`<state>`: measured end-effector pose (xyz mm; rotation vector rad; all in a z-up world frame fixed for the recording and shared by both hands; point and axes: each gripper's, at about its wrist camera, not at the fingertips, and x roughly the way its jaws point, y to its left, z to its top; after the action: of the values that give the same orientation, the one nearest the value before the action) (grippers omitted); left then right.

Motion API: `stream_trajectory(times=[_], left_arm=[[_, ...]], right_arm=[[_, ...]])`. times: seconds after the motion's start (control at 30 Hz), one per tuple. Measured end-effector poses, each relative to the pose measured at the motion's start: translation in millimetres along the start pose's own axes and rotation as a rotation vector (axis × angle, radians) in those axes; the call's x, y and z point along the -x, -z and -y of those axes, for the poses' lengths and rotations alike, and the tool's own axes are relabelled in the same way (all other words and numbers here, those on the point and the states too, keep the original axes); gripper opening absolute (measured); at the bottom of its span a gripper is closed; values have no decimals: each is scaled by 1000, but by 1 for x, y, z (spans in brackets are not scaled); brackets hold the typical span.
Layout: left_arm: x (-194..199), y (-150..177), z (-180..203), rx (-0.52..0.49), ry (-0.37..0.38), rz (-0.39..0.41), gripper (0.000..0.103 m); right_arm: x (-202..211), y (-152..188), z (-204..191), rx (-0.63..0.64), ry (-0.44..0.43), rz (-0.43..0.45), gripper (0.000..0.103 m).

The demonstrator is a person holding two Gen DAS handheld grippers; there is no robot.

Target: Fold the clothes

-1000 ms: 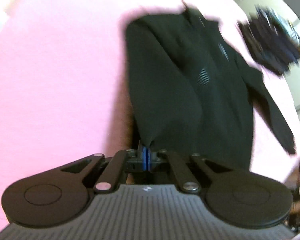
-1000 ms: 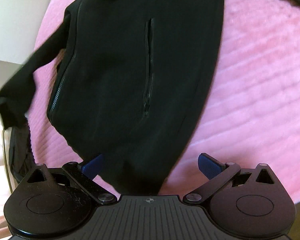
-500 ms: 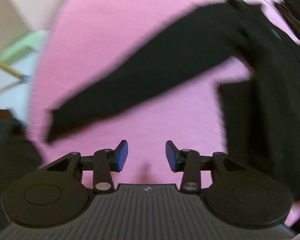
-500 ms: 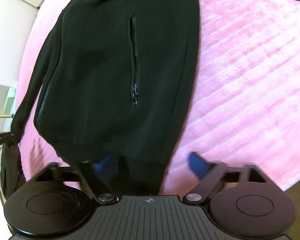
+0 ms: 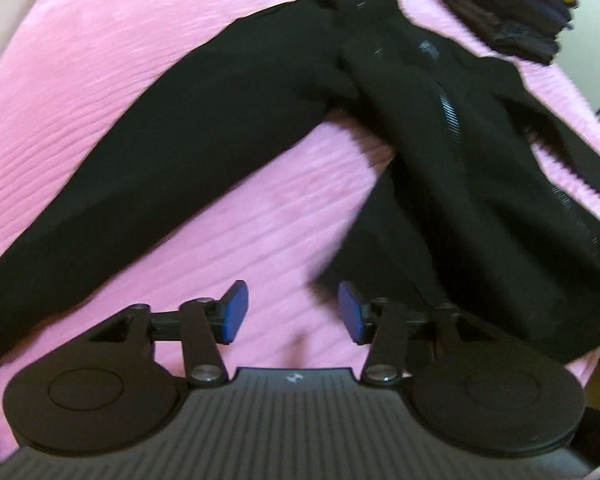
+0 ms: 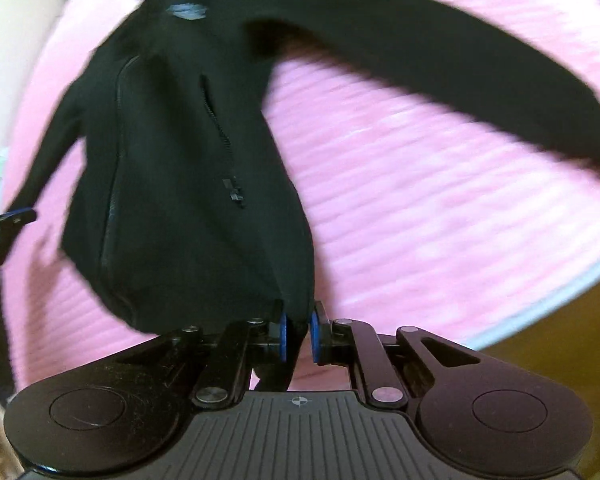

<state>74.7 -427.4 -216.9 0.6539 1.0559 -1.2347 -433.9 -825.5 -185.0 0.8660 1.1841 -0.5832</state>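
**Gripping the hem corner — jacket spread, one sleeve loose**

Pinching the bottom hem of the black jacket, the right gripper has just been closing; its blue pads now sit tight on a fold of dark fabric at the hem corner. The left gripper has just been opening — its jaws stand apart over bare pink bedspread, nothing between them, with the jacket's near hem just beside its right-hand pad.

Where the jacket lies: flat, zip side up, across the middle of the bedspread. Its long axis runs collar to hem, collar toward the far edge, hem toward the near edge where both grippers are. One sleeve splays out diagonally toward the near left corner in the left wrist view, the other trails off to the opposite side.

Risks, as I judge them:
- Thin pinch at the hem corner — a quick pull may slip the cloth free.
- Pulling with one side only would likely skew the body and bunch the zip line.
- Splayed sleeves could drag and fold under.
- A dark clothes pile at the far corner sits near the collar, so sliding the jacket that way could snag it.
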Motion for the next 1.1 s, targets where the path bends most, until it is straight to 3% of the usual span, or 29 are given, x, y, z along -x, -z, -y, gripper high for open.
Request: stream_trajectory(times=[0.17,0.23,0.33,0.37,0.4,0.57,0.7,0.83,0.93,0.97,1.0,1.03,1.07,1.1], left_arm=[[-45,-12,33,-6,177,-63,50],[-65,-11,52,-36,197,-125,46],[-78,-3,70,-76,161,-193,26],[-76,0,73,-89,143,-198,10],[-73,2,74,-95,128,-202,4],[9,29,71,-9,68,-197,3],[69,96,86,129,32,-262,3],[60,147,112,234,55,-335,3],[38,155,131,207,50,-358,3],[33,156,135,198,47,-367,3],[33,155,134,197,45,-376,6],[32,153,133,196,43,-386,9],[33,152,131,193,39,-391,14],[38,148,126,187,28,-383,15]], right_arm=[[-8,-4,10,40,10,-15,9],[-18,0,3,47,6,-19,9],[-16,-7,6,67,-3,-30,9],[-12,-10,5,80,-7,-34,9],[-7,-11,3,99,-19,-40,9],[16,-8,-12,233,-76,-112,9],[-1,11,-18,358,-32,-236,9],[-19,13,3,289,6,-262,9],[-16,8,6,271,0,-252,10],[-13,7,6,272,8,-247,12],[-11,6,5,273,17,-242,35],[-6,2,5,274,53,-225,66],[0,-1,4,275,85,-201,76],[7,-5,3,271,89,-166,77]])
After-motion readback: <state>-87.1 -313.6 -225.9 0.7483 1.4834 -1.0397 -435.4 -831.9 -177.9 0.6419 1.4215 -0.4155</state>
